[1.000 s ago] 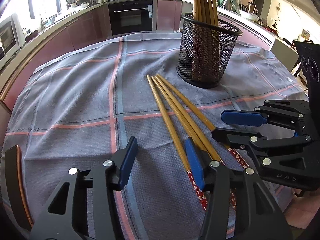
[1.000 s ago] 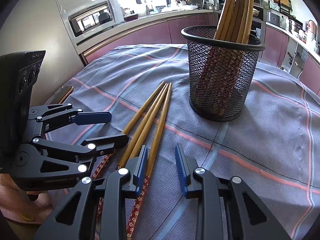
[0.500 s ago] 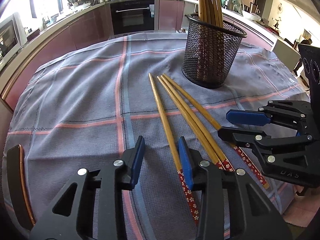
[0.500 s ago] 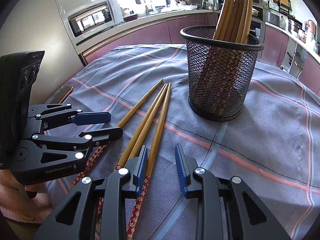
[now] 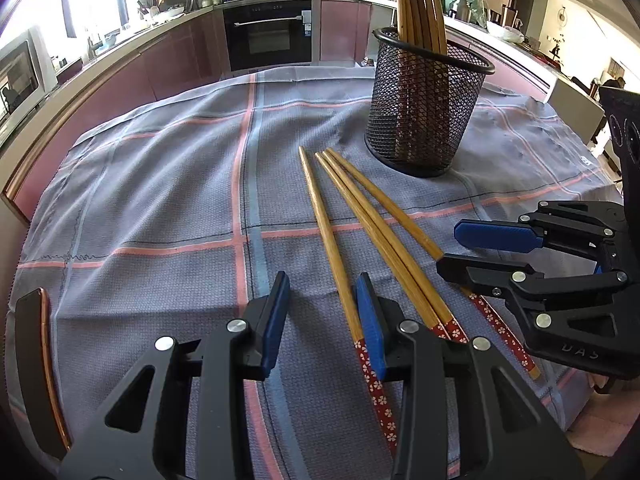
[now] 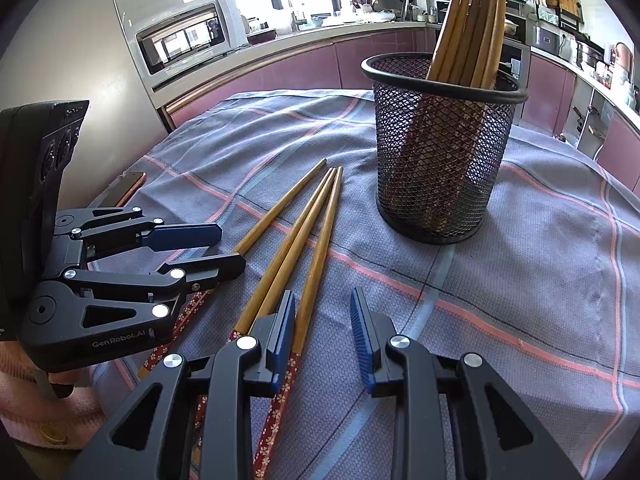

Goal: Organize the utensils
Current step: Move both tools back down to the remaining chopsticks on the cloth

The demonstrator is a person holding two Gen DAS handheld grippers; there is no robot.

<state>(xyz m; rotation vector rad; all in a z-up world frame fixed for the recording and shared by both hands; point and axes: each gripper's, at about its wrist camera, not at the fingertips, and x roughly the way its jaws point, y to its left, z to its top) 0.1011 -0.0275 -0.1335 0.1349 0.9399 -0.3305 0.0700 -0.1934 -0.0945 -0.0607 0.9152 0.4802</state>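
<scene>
A: Where are the utensils?
B: Four loose bamboo chopsticks with red floral ends (image 5: 360,232) lie on the grey checked cloth (image 5: 160,200), just in front of the black mesh cup (image 5: 424,108), which holds more sticks.
A: Grippers?
B: Left gripper (image 5: 322,320) has a narrow gap and nothing gripped. Right gripper (image 6: 322,334) is the same, empty.

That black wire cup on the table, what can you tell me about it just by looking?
The black mesh cup is a round holder of fine metal-looking netting with a solid rim and base ring. It stands upright on the grey checked tablecloth, past the tips of four loose chopsticks that lie near it without touching. Several wooden utensil handles lean together inside it and rise well above the rim. Neither hand-held gripper touches it.
</scene>
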